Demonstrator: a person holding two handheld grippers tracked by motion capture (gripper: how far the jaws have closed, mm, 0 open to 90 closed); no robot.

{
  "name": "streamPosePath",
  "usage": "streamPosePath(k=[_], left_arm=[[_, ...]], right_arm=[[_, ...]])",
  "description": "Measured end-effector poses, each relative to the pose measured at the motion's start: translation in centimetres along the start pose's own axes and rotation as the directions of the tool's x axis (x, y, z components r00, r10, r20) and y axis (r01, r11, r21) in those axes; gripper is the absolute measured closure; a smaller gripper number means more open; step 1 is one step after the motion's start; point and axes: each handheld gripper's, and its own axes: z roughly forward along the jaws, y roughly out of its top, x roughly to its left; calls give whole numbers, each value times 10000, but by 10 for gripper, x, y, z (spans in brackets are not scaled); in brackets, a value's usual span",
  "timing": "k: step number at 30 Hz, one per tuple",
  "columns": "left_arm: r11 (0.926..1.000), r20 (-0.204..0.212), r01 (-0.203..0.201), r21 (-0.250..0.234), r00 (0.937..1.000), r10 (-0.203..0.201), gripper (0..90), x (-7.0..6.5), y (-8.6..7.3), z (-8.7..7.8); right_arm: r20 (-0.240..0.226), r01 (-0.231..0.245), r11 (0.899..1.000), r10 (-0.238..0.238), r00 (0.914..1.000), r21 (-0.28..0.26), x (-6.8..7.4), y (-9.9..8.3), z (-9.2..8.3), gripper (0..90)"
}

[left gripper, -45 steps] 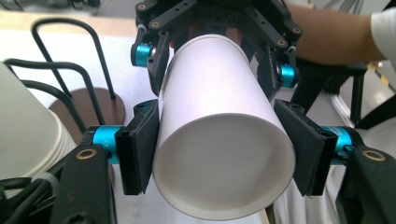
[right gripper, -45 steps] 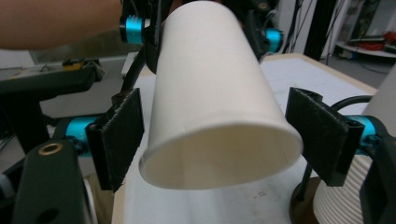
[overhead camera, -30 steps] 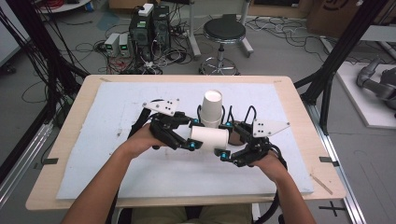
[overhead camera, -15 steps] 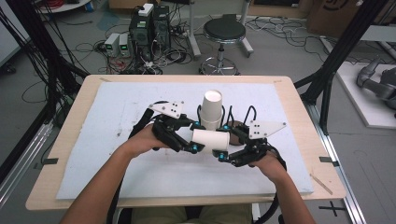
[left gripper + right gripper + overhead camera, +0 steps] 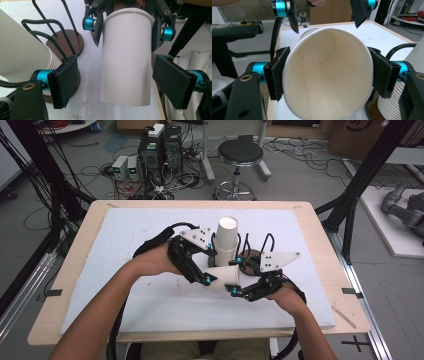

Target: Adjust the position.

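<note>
Lying on its side above the mat, a cup [image 5: 226,275] hangs between the two grippers.
The right gripper [image 5: 329,75] pinches the cup near its rim, pads pressed on both sides, mouth toward that camera. The left gripper [image 5: 120,82], which clamped the cup's base a second ago, has just been opening: its pads now stand clear of the cup with the base between them, and the hand has lifted a little. Just behind stands a stack of cups [image 5: 226,240] on a wire holder [image 5: 250,256], on the white mat [image 5: 125,230] covering the table [image 5: 75,250].
</note>
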Motion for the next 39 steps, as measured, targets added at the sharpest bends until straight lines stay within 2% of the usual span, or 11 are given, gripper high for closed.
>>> streamPosePath(k=[11,13,14,15,18,22,28,31,36,38,39], left_arm=[[9997,514,231,-33,9984,-229,221,0,0,-6],[9993,707,330,186,9969,-342,221,-1,-1,-4],[9977,870,276,622,9957,-329,221,-3,-2,2],[9977,870,276,622,9957,-329,221,-3,-2,2],[9918,857,104,1276,9961,-215,221,-5,-1,14],[9886,1007,161,1496,9944,-314,221,-4,-3,29],[9890,1071,373,1433,9928,-530,283,0,-9,34],[9911,1170,279,1299,9922,-432,332,1,-12,35],[9945,1358,401,972,9893,-532,341,1,-20,36],[9974,1381,521,498,9887,-585,338,1,-24,36],[9974,1381,521,498,9887,-585,337,1,-24,36]], right_arm=[[31,10,9999,-11,10000,102,-1,-1,0,259],[43,-15,9999,14,10000,112,-1,-1,0,259],[85,-23,9999,22,10000,119,-1,-1,0,259],[85,-23,9999,22,10000,119,-1,-1,0,259],[91,-15,9999,14,10000,108,-1,-1,0,259],[68,46,10000,-47,10000,82,-1,0,0,259],[41,37,10000,-37,10000,21,-1,0,-1,259],[-43,22,10000,-22,10000,44,-1,0,-1,260],[-151,-85,10000,85,9998,37,-1,0,1,257],[-169,-164,9998,162,9997,-113,-1,0,1,234],[-169,-164,9998,162,9997,-113,-1,0,1,234]])
